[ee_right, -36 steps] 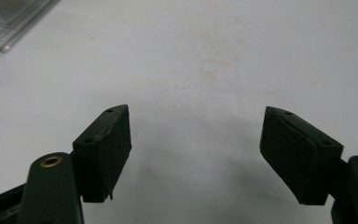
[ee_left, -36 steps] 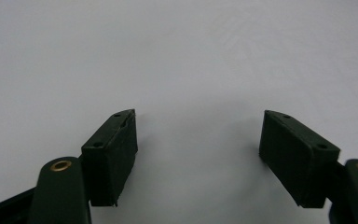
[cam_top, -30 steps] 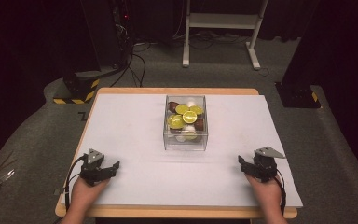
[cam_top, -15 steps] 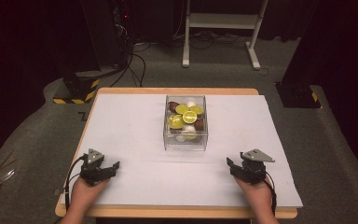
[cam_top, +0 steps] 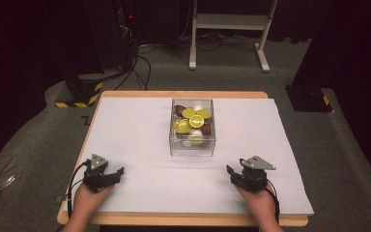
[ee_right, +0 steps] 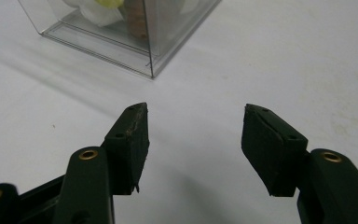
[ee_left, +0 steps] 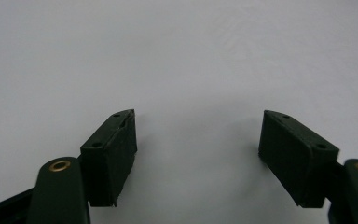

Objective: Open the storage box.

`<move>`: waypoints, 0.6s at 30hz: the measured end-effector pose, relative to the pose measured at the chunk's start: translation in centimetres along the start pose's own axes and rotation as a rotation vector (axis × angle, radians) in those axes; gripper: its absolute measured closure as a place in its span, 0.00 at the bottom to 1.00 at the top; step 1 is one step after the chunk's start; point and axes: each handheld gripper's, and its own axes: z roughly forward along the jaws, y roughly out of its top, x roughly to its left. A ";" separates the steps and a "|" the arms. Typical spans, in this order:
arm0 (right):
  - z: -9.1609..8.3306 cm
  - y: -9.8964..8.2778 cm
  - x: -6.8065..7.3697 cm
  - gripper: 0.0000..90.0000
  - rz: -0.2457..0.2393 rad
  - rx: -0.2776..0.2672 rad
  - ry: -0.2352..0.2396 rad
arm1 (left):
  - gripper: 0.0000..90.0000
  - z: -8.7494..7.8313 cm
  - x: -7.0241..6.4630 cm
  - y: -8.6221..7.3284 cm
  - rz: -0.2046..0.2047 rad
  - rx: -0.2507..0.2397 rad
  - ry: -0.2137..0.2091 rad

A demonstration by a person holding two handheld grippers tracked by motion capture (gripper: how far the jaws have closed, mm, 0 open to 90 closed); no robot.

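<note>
A clear plastic box (cam_top: 192, 128) stands in the middle of the white-covered table (cam_top: 135, 125). It holds yellow-green lime slices with brown and white pieces. My left gripper (cam_top: 118, 173) rests near the front left edge, a hand around it. In the left gripper view the left gripper (ee_left: 196, 135) is open over bare white surface. My right gripper (cam_top: 232, 172) sits at the front right, pointing toward the box. Its jaws have just been closing, and in the right gripper view the right gripper (ee_right: 193, 126) stands open with nothing between the jaws. A corner of the box (ee_right: 121, 28) lies just beyond.
The table's wooden rim (cam_top: 183, 220) runs along the front. On the carpet behind stand a yellow-and-black striped base (cam_top: 82, 92), a white frame's legs (cam_top: 227, 29) and a dark block (cam_top: 309, 99). Cables trail across the floor at the back left.
My right gripper has slid left along the front of the table, closer to the box, and its jaws have narrowed. The left gripper has stayed put.
</note>
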 end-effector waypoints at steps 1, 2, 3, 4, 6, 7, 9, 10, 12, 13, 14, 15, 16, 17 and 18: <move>0.0 0.0 0.0 0.46 0.000 0.000 0.000 | 0.31 0.0 0.1 0.0 0.008 0.004 0.000; -0.1 0.1 0.1 0.46 0.000 -0.009 0.006 | 0.31 0.0 0.1 0.0 0.008 0.005 -0.001; -0.1 0.2 0.1 0.46 -0.008 -0.020 0.013 | 0.31 0.0 0.1 0.0 0.004 0.002 -0.001; -0.1 0.4 0.3 0.46 0.003 -0.025 0.019 | 0.31 0.0 0.0 0.0 0.002 -0.001 0.000; 0.2 0.8 0.5 0.47 -0.003 -0.035 0.033 | 0.31 0.0 -0.1 0.0 -0.006 -0.009 0.004; 0.2 0.8 0.5 0.47 -0.003 -0.035 0.033 | 0.31 0.0 -0.1 0.0 -0.006 -0.009 0.004; 0.4 0.9 0.9 0.47 -0.013 -0.045 0.037 | 0.31 0.0 0.0 0.0 -0.005 -0.008 0.003; 0.4 0.9 1.4 0.49 -0.037 -0.048 0.043 | 0.31 0.0 0.0 0.0 -0.003 -0.006 0.003; 0.3 0.9 1.6 0.51 -0.038 -0.052 0.050 | 0.31 0.0 0.0 0.0 -0.005 -0.007 0.002; 0.1 1.0 2.0 0.51 -0.051 -0.060 0.063 | 0.31 0.0 0.0 0.0 0.001 -0.004 0.001; 0.1 1.0 2.1 0.51 -0.054 -0.062 0.068 | 0.31 0.0 0.0 0.0 0.001 -0.004 0.001; 0.1 1.0 2.1 0.51 -0.054 -0.062 0.068 | 0.31 0.0 0.0 0.0 0.001 -0.004 0.001; 0.0 1.1 2.3 0.51 -0.059 -0.064 0.075 | 0.31 0.0 0.0 0.0 -0.006 -0.007 0.002; 0.1 1.2 2.4 0.52 -0.058 -0.065 0.087 | 0.31 0.0 0.0 0.0 -0.005 -0.006 0.002; 0.1 1.3 2.5 0.52 -0.055 -0.062 0.095 | 0.31 0.0 0.0 0.0 -0.001 -0.006 0.003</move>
